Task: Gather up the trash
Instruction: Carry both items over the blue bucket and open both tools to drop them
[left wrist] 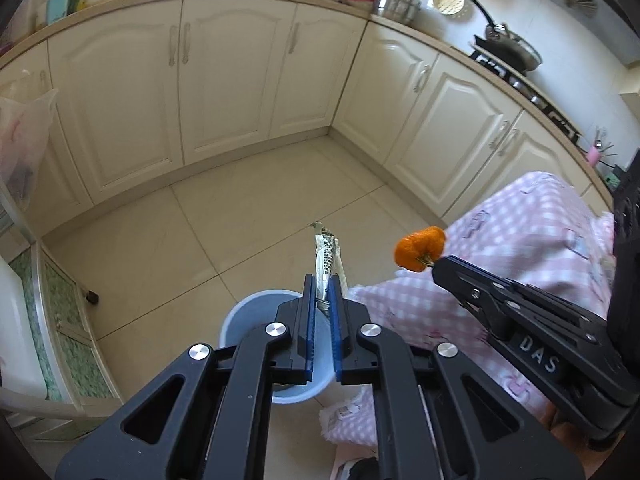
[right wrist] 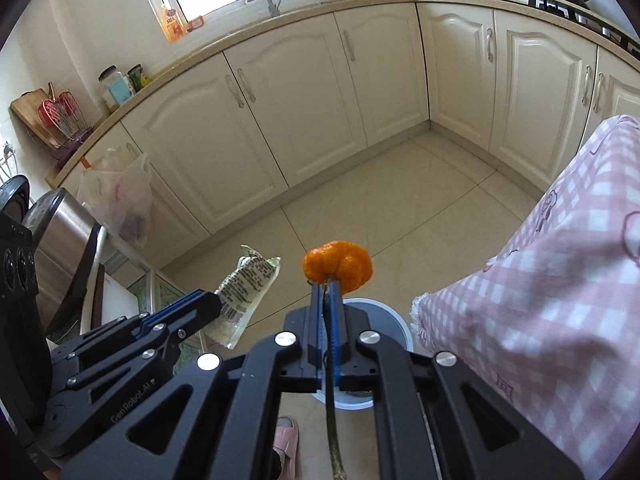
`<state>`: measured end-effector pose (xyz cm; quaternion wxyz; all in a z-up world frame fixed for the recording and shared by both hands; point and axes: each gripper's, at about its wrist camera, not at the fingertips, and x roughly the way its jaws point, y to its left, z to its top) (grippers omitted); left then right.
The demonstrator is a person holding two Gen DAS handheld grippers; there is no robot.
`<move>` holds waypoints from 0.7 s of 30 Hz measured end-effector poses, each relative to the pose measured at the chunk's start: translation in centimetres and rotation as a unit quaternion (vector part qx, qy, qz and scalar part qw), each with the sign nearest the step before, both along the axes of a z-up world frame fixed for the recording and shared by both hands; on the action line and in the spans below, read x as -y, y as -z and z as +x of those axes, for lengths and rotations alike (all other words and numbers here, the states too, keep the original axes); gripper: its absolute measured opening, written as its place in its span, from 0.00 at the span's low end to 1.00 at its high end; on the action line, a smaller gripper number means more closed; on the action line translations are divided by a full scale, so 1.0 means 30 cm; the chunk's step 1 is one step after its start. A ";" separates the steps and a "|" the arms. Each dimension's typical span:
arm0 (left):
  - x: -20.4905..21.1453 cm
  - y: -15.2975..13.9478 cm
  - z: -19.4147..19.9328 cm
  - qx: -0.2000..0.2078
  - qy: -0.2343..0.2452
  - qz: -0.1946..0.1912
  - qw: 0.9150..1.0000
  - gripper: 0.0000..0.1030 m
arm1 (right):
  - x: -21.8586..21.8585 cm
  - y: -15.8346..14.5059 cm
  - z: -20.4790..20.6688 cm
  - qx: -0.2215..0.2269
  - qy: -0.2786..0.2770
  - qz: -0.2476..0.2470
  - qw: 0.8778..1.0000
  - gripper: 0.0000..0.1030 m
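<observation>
My left gripper is shut on a crumpled printed wrapper and holds it above a pale blue bin on the floor. The wrapper also shows in the right wrist view, held by the left gripper. My right gripper is shut on the green stem of an orange peel, above the same bin. In the left wrist view the peel sits at the tip of the right gripper, to the right of the wrapper.
A table with a pink checked cloth stands at the right, close to both grippers. Cream cabinets line the back. A plastic bag hangs at the left near a steel bin. The tiled floor lies ahead.
</observation>
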<state>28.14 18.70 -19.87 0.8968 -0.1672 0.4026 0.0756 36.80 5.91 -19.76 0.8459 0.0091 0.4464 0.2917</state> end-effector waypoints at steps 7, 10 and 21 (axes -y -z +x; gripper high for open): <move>-0.009 0.035 0.041 0.001 -0.001 -0.012 1.000 0.20 | 0.001 0.062 0.046 -0.013 0.006 -0.006 1.000 0.04; -0.021 0.057 0.037 -0.006 -0.003 -0.022 1.000 0.21 | -0.011 0.081 0.057 -0.018 0.006 -0.006 1.000 0.04; -0.075 0.050 0.008 -0.002 -0.032 -0.038 0.999 0.34 | -0.056 0.061 0.082 0.004 -0.006 0.018 1.000 0.06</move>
